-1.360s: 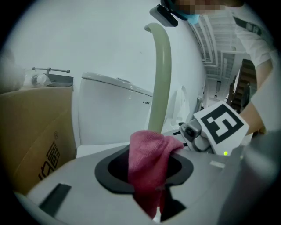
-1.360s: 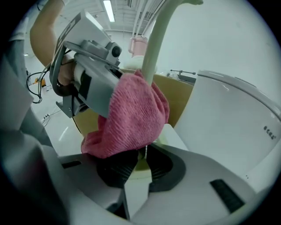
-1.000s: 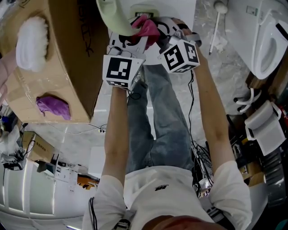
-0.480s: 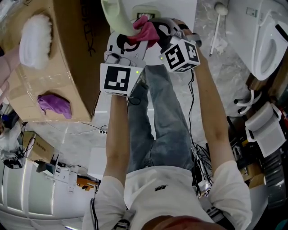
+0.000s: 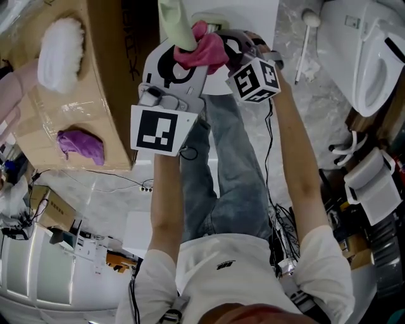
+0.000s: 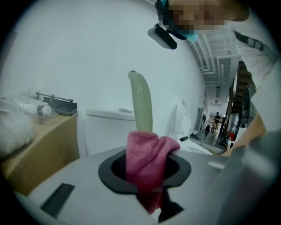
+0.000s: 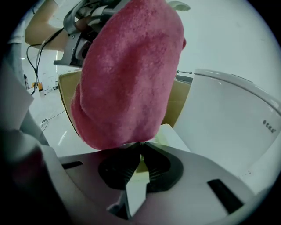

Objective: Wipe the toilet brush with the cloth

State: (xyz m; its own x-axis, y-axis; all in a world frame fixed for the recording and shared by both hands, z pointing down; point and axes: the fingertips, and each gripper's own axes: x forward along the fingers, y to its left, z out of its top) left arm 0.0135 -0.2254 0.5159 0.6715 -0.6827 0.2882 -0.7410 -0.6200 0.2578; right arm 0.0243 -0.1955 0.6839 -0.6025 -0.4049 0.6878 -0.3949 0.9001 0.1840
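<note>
Head view: the left gripper [image 5: 182, 63] and the right gripper [image 5: 223, 49] meet above the person's knees, beside a cardboard box [image 5: 95, 82]. A pink cloth [image 5: 201, 52] is bunched between them, and the pale green brush [image 5: 174, 19] sticks out beyond it. Left gripper view: the brush stands upright from between the closed jaws, with the cloth wrapped round it and draped over them. Right gripper view: the jaws stand nearly together, pinching the cloth's lower edge, and the cloth bulges above them.

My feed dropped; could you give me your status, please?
Left gripper shut on cloth. Right gripper shut on brush. Cloth against brush. Nothing blocking.
</note>
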